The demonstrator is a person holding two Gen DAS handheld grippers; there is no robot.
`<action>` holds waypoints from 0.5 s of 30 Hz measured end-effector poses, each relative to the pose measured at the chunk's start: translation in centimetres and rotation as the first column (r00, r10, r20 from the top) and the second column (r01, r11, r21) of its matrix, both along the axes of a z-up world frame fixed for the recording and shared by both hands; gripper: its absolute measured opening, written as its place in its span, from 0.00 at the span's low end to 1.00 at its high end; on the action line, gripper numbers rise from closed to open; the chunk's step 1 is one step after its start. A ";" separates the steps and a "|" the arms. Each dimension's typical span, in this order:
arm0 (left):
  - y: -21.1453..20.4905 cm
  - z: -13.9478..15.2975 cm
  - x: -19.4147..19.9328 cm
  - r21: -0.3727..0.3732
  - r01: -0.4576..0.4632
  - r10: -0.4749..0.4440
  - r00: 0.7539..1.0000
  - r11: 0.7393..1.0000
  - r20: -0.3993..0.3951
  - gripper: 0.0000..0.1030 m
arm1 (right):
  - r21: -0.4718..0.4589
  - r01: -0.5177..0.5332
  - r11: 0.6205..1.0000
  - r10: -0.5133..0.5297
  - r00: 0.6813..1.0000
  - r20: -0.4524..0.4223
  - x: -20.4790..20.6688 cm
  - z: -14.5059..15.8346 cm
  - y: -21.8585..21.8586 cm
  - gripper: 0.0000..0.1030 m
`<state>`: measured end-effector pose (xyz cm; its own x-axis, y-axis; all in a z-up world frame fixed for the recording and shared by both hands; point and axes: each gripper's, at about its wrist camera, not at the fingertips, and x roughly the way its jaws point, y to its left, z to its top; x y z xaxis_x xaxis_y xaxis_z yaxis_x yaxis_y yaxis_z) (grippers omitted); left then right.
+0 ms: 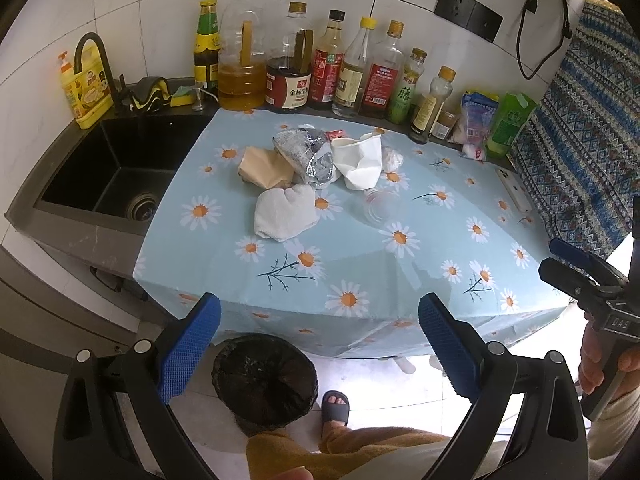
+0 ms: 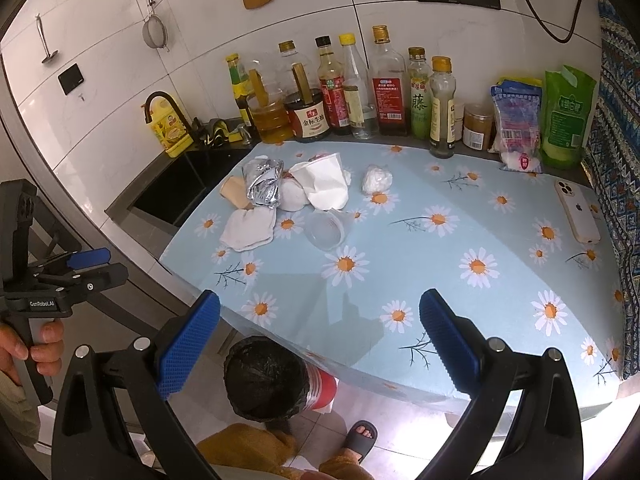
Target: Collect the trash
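Trash lies in a pile on the daisy tablecloth (image 1: 360, 264): a brown paper piece (image 1: 266, 168), crumpled foil (image 1: 308, 152), a crushed white paper cup (image 1: 360, 160), a white tissue wad (image 1: 286, 210) and a clear plastic cup (image 1: 380, 204). The pile also shows in the right wrist view, with the foil (image 2: 264, 186), the white cup (image 2: 324, 182), the tissue (image 2: 248, 226), the clear cup (image 2: 326, 230) and a small plastic wad (image 2: 377, 178). A black-lined bin (image 1: 266, 380) (image 2: 266, 380) stands on the floor below the table edge. My left gripper (image 1: 320, 348) and right gripper (image 2: 320, 344) are open, empty, short of the table.
A black sink (image 1: 112, 176) lies left of the table. Several sauce and oil bottles (image 1: 288, 68) line the back wall, with bags (image 2: 516, 124) at the right. A white phone (image 2: 578, 212) lies near the right edge. The person's sandalled foot (image 1: 335, 404) is by the bin.
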<state>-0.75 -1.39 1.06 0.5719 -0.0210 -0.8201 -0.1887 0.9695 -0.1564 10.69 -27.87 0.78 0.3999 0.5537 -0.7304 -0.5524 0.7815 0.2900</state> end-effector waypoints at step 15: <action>2.7 0.3 -1.3 -0.039 0.048 -0.047 0.999 0.998 0.019 0.93 | -0.013 0.092 0.996 -0.092 0.996 0.003 -3.3 1.6 1.5 0.96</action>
